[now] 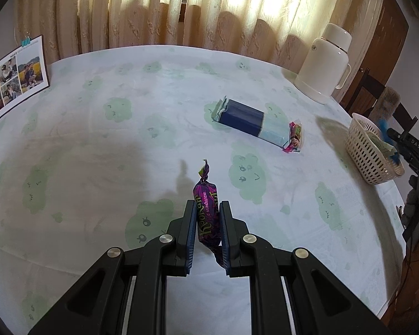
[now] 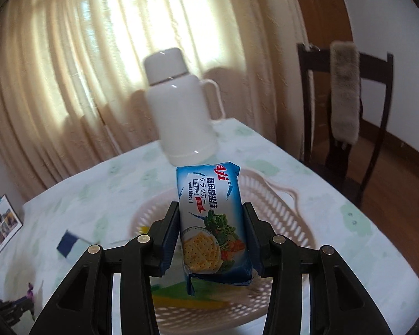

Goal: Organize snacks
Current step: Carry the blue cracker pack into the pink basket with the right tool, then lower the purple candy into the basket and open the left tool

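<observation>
- Left wrist view: left gripper (image 1: 208, 206) pinches a purple candy (image 1: 206, 212) between its 2 pads, held above the table (image 1: 97, 145); wrapper twist sticks up past the fingertips.
- Table carries a pale cloth printed with green cloud shapes.
- Mid-table, right of centre: a dark blue and light blue pack (image 1: 251, 120) lies flat, tilted diagonally.
- Small pink candy (image 1: 294, 138) lies touching the pack's right end.
- White thermos (image 1: 325, 64) stands upright at the far right of the table, near the curtain (image 1: 181, 8).
- Photo sheet (image 1: 14, 75) stands at the far left edge, clipped at its top.
- White slotted basket (image 1: 370, 150) sits at the right edge of the table; some wrappers inside, too blurred to name.
- Right gripper shows there as a dark shape over the basket, blurred.
- Right wrist view: right gripper (image 2: 211, 209) has a blue cracker pack (image 2: 209, 217) upright between its fingers, over the basket (image 2: 276, 206); both pads sit against the pack's sides, and it hangs clear of the basket floor.
- Pack front shows crackers and vegetables, "soda biscuit" printed on it.
- Basket floor under the pack holds a green and yellow wrapper (image 2: 181, 296), partly hidden.
- Thermos (image 2: 181, 111) stands just behind the basket.
- Dark wooden chair (image 2: 346, 128) beyond the table's right corner, a furry cover draped over its back.
- Blue pack (image 2: 72, 247) shows at the left, blurred.
</observation>
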`<state>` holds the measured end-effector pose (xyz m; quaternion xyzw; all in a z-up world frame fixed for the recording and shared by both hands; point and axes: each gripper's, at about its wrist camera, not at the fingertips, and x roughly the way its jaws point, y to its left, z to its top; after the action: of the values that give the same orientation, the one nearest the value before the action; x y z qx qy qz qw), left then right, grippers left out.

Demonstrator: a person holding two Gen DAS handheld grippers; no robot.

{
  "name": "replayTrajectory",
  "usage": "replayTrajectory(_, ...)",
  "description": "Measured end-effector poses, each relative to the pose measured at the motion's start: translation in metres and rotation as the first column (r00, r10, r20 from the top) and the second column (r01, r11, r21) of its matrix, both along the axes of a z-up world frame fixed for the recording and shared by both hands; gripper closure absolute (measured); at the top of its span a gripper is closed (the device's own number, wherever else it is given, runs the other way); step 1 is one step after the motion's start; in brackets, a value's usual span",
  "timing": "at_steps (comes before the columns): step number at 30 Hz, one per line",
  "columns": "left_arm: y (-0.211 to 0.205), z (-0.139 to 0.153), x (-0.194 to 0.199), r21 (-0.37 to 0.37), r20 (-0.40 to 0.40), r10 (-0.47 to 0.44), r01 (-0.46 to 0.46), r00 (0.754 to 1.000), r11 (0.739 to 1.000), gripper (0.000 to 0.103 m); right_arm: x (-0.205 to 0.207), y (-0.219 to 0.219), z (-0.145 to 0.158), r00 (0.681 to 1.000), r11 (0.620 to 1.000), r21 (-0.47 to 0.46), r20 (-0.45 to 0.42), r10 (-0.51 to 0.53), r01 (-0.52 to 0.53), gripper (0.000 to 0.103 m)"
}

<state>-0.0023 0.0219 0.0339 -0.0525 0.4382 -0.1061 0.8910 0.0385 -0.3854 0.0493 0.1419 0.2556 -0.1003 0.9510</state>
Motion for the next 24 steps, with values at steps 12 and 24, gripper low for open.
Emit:
replayTrajectory(12, -0.033, 0.026, -0.004, 0.045, 0.032, -0.060, 0.059, 0.998, 0.997, 0.089, -0.024, -0.016, -0.011, 0.995, 0.998, 0.013, 0.074, -0.067, 0.066, 0.050)
replayTrajectory(24, -0.114, 0.066, 0.011, 0.050, 0.070, -0.210, 0.207, 0.975, 0.977, 0.089, -0.062, -0.024, -0.006, 0.946, 0.972, -0.031, 0.241, -0.217, 0.231, 0.044)
